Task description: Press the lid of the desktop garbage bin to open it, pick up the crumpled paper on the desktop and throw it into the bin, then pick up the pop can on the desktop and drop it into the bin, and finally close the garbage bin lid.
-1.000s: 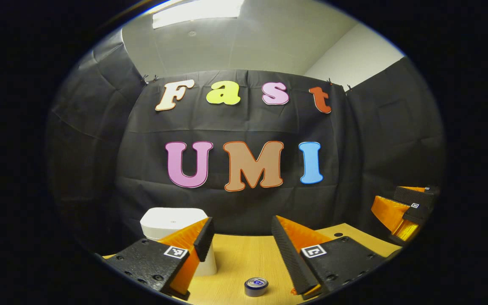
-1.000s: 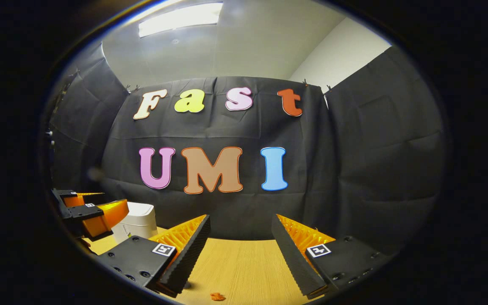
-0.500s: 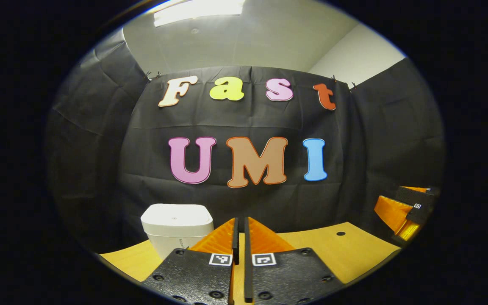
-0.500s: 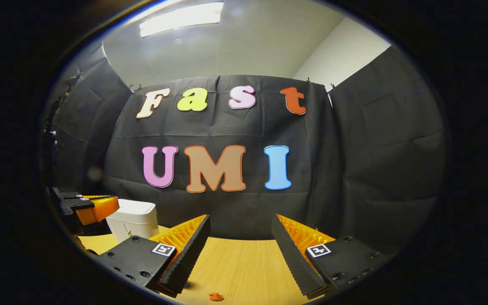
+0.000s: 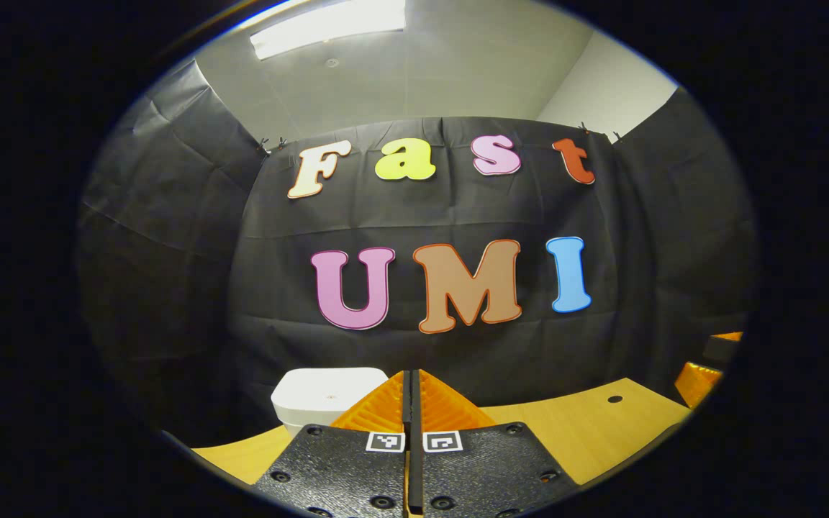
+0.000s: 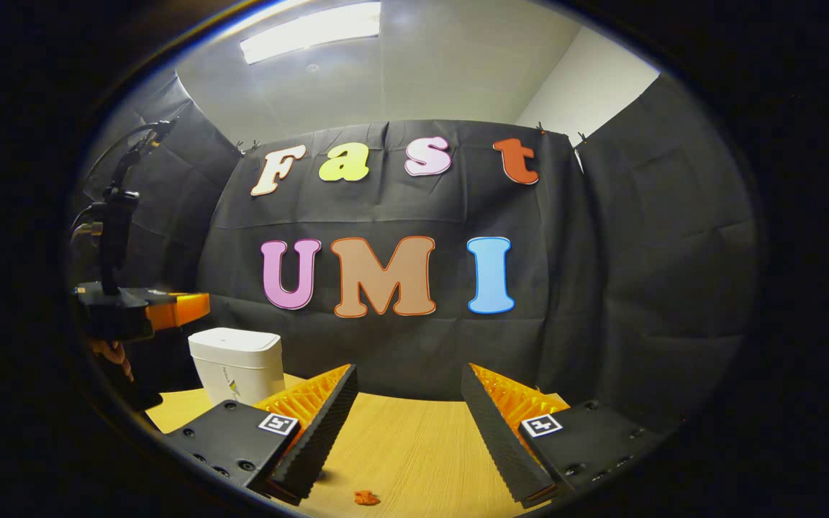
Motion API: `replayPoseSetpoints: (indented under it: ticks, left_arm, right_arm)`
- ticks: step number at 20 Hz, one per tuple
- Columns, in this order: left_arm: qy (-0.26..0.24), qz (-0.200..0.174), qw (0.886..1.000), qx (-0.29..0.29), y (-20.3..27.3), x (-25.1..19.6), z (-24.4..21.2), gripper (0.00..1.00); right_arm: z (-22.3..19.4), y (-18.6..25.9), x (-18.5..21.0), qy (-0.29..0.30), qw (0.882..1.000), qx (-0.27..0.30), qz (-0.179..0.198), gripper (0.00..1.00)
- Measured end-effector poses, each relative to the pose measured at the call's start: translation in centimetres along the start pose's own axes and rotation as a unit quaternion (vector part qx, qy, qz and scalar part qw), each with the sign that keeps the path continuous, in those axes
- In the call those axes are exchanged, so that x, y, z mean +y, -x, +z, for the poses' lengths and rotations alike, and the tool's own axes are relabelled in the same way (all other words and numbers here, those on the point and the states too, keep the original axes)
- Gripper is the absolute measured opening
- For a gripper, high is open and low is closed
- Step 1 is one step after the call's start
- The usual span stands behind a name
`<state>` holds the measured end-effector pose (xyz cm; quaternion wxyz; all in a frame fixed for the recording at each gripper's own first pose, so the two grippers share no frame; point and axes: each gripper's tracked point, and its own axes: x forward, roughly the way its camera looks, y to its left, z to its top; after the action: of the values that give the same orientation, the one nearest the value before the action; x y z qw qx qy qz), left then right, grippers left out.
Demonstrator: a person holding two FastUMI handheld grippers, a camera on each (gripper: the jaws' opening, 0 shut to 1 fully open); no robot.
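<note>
Wooden desktop [image 6: 414, 446], one bin [image 6: 236, 363]

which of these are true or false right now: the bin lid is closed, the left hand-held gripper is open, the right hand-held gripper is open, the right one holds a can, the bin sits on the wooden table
1. The bin has its lid closed. True.
2. The left hand-held gripper is open. False: its fingers are shut together, nothing visible between them.
3. The right hand-held gripper is open. True: its fingers stand wide apart.
4. The right hand-held gripper holds a can. False: the gap between its fingers is empty, with bare table behind it.
5. The bin stands on the wooden table. True.
6. The left hand-held gripper is pressing on the lid. False: in the right gripper view it hangs above and beside the bin, apart from it.
</note>
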<state>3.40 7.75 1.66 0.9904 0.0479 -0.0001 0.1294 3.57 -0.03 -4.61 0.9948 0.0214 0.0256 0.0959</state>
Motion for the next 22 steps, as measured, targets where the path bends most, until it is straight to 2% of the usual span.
replayPoseSetpoints:
  ticks: [1,3,5,7,8,10,12,13,15,16,17,19,20,21,22]
  left_arm:
    - [0.005,0.004,1.0,-0.002,-1.3,1.0,0.1,0.0]
    - [0.015,0.007,1.0,0.008,-3.5,2.8,-0.4,0.0]
    - [0.019,0.013,1.0,0.007,-5.7,4.9,-0.5,0.0]
    - [0.015,0.022,0.999,0.021,-7.5,6.7,-1.9,0.0]
    - [0.016,0.022,0.999,0.028,-8.2,7.2,-2.7,0.0]
    - [0.024,0.026,0.998,0.051,-9.5,8.3,-4.6,0.0]
    - [0.035,0.032,0.996,0.077,-10.3,9.0,-7.1,0.0]
    - [0.039,0.037,0.995,0.089,-10.8,9.5,-8.2,0.0]
    - [0.036,0.046,0.992,0.109,-11.4,10.3,-10.1,0.0]
    - [0.029,0.05,0.992,0.115,-11.7,10.7,-10.8,0.0]
    - [0.024,0.052,0.991,0.12,-11.9,10.9,-11.4,0.0]
    - [0.023,0.053,0.989,0.137,-12.2,11.2,-12.9,0.0]
    - [0.027,0.05,0.987,0.153,-12.3,11.1,-14.1,0.0]
    - [0.034,0.049,0.98,0.192,-11.3,10.9,-15.6,0.0]
    - [0.037,0.05,0.984,0.167,-11.6,11.1,-15.0,0.0]
  right_arm:
    - [0.2,-0.1,-0.2,0.002,1.0,-0.004,-0.009,0.96]
    - [0.1,-0.8,0.1,-0.003,1.0,-0.001,-0.025,1.0]
    - [0.4,-1.1,0.7,-0.002,0.999,-0.004,-0.037,0.96]
    - [0.3,-1.4,1.2,0.003,0.999,-0.002,-0.048,0.96]
    - [0.5,-1.4,1.4,0.006,0.999,-0.003,-0.053,1.0]
    - [0.6,-1.7,1.4,0.013,0.998,-0.004,-0.065,0.96]
    - [0.6,-1.8,1.6,0.015,0.997,-0.001,-0.072,1.0]
    - [0.4,-1.7,1.6,0.017,0.997,0.001,-0.075,0.96]
    - [0.3,-1.8,1.8,0.022,0.997,0.006,-0.08,0.96]
    - [0.3,-1.7,1.8,0.025,0.996,0.006,-0.082,1.0]
    - [0.3,-1.6,1.8,0.027,0.996,0.006,-0.083,0.96]
    - [0.4,-1.6,1.9,0.03,0.996,0.006,-0.085,0.96]
    - [0.5,-1.6,2.0,0.031,0.996,0.007,-0.085,0.96]
    - [0.4,-1.5,2.1,0.032,0.996,0.007,-0.084,0.96]
    - [0.4,-1.4,2.1,0.034,0.996,0.008,-0.084,0.96]
